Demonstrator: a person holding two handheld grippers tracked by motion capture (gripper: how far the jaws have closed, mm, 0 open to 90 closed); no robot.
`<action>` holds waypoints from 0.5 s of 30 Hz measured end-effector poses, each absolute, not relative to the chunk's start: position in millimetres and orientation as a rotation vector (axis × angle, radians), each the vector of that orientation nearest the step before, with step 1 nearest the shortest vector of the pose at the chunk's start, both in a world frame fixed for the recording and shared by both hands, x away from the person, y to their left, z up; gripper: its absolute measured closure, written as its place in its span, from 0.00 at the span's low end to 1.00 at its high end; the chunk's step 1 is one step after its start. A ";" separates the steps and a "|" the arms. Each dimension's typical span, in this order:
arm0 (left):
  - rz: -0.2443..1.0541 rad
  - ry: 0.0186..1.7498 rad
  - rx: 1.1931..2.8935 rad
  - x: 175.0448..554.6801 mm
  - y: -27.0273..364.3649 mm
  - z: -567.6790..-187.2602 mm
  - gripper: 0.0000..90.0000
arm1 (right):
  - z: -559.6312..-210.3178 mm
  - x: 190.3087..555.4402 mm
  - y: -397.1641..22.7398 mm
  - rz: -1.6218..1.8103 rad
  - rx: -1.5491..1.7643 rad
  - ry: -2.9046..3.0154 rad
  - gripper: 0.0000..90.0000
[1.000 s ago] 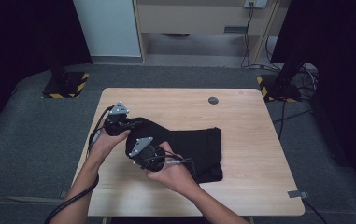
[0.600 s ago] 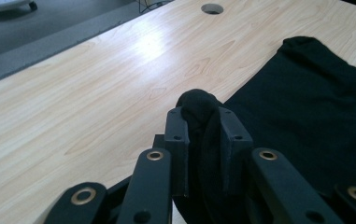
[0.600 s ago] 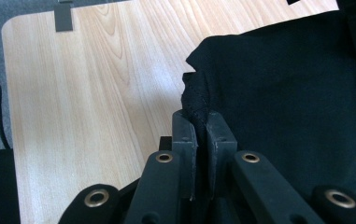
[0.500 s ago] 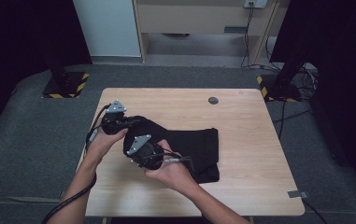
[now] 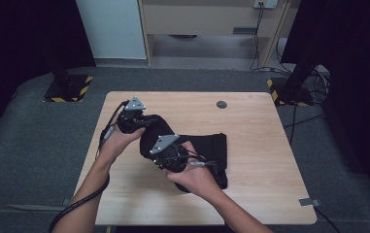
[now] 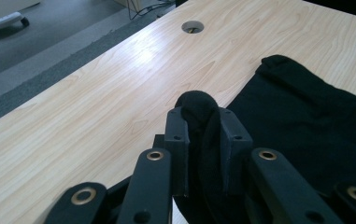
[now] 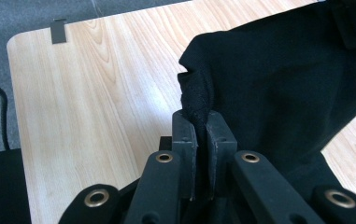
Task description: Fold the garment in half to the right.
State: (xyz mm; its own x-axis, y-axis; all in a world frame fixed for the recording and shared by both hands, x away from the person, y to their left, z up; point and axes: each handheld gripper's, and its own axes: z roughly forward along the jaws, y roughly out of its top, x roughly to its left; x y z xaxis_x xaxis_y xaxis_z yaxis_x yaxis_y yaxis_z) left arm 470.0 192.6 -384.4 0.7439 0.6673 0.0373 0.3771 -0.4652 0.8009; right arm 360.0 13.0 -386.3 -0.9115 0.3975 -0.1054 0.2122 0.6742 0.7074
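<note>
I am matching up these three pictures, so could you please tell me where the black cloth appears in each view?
High view: the black cloth lies mid-table, its left edge lifted by both grippers.
Left gripper view: it fills the right half, a fold pinched between the jaws of the left gripper.
Right gripper view: it hangs across the upper right, an edge pinched by the right gripper.
Shared landmark: the light wooden table.

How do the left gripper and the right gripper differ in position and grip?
The left gripper is farther up the table; the right gripper is nearer the person. The left's jaws hold a thicker bunch of cloth; the right's pinch a thin edge. Both are shut on the same black cloth.
</note>
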 end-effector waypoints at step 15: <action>0.460 0.732 2.156 474.3 156.5 -368.3 0.85 | -381.9 359.0 -15.4 1.120 0.535 2.610 0.94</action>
State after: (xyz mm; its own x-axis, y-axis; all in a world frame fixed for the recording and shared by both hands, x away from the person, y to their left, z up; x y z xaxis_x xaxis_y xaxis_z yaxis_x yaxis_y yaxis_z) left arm 474.3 156.5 -368.3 0.7669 0.6369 0.0792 0.3476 -0.5160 0.7829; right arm 359.0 -15.4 -381.9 -0.9010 0.4258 -0.0836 0.2328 0.6369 0.7349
